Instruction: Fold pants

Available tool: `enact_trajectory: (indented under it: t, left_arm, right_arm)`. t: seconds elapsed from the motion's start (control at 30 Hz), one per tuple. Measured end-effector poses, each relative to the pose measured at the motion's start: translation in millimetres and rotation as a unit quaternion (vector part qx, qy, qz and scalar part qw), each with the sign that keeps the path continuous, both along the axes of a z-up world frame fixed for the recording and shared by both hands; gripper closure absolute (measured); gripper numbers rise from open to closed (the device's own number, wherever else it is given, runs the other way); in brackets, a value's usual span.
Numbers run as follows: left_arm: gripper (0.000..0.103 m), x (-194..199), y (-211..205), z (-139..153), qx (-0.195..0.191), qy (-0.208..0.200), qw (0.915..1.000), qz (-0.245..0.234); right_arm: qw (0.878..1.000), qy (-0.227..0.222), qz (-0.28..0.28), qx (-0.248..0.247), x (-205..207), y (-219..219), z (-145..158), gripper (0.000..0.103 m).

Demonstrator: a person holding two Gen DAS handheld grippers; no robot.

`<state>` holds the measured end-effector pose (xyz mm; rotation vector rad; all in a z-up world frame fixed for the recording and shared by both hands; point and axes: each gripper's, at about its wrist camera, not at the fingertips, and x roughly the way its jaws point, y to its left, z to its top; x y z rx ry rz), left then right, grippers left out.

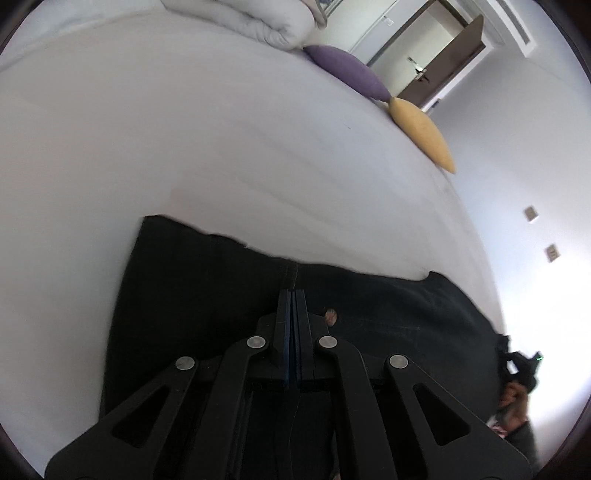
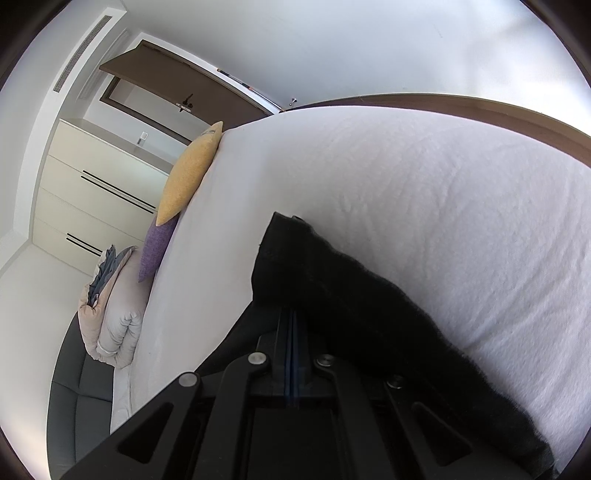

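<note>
Black pants (image 1: 192,295) lie on the white bed sheet (image 1: 184,147). In the left wrist view my left gripper (image 1: 294,295) is shut, its fingers pressed together at a seam on the pants' top edge. In the right wrist view my right gripper (image 2: 293,314) is shut on the pants (image 2: 332,288); a fold of the black cloth drapes over the fingertips and hides them. The pants' far edge stands up above the sheet (image 2: 424,203). My right gripper also shows at the right edge of the left wrist view (image 1: 517,363), at the pants' far end.
A purple cushion (image 1: 347,74) and a yellow cushion (image 1: 421,133) lie along the bed's far edge, with a folded white duvet (image 1: 266,18) beyond them. A brown door (image 1: 443,62) stands open. White drawers (image 2: 92,192) and a grey padded headboard (image 2: 81,398) are at the left.
</note>
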<state>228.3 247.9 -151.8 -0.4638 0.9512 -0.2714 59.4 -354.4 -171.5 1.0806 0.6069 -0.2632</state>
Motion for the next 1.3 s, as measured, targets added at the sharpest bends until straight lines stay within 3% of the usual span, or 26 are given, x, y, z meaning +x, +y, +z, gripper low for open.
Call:
enact_trajectory:
  t: [0.1, 0.17, 0.23, 0.3, 0.47, 0.53, 0.63, 0.83, 0.97, 1.03, 1.1, 1.2, 1.3]
  left_arm:
    - [0.101, -27, -32, 18, 0.023, -0.03, 0.999, -0.023]
    - [0.101, -46, -73, 29, 0.005, -0.052, 0.9969, -0.06]
    - [0.101, -61, -122, 31, 0.01, -0.061, 0.9927, -0.103]
    - [0.101, -69, -165, 25, 0.018, -0.059, 0.9879, -0.142]
    - [0.101, -88, -233, -12, 0.024, -0.02, 0.9831, -0.181]
    - [0.101, -92, -226, -16, 0.005, -0.02, 0.9841, -0.176]
    - [0.101, -93, -221, -21, -0.024, -0.007, 0.986, -0.165]
    - [0.101, -88, -217, -27, -0.011, -0.016, 0.9862, -0.164]
    - [0.101, -83, -211, -27, -0.015, -0.014, 0.986, -0.165]
    - [0.101, -84, -215, -27, -0.013, -0.014, 0.9862, -0.165]
    - [0.101, -82, -213, -27, -0.014, -0.012, 0.9863, -0.164]
    - [0.101, -81, -208, -26, -0.017, -0.009, 0.9863, -0.164]
    - [0.101, -79, -200, -25, -0.018, -0.009, 0.9865, -0.162]
  right_arm:
    - [1.0, 0.007, 0.009, 0.019, -4, 1, 12, 0.103]
    - [1.0, 0.0, 0.017, -0.005, -10, 13, 31, 0.099]
    - [0.998, -0.026, 0.048, -0.006, -16, 38, 46, 0.099]
    - [0.994, -0.042, 0.101, 0.01, -17, 78, 52, 0.092]
    - [0.972, -0.011, 0.225, 0.071, -14, 180, 17, 0.089]
    - [0.972, -0.001, 0.23, 0.053, -17, 188, 6, 0.103]
    - [0.977, -0.008, 0.202, 0.073, -27, 165, 0, 0.103]
    - [0.997, -0.015, 0.052, 0.06, -76, 66, -4, 0.103]
    - [0.997, -0.027, -0.038, 0.055, -115, 8, 3, 0.103]
    - [0.997, -0.025, -0.066, 0.029, -128, -4, 19, 0.103]
    - [0.995, -0.012, -0.1, 0.008, -142, -12, 32, 0.08]
    - [0.993, -0.03, -0.104, 0.045, -150, -10, 36, 0.07]
    - [0.995, -0.015, -0.08, 0.055, -147, 6, 35, 0.062]
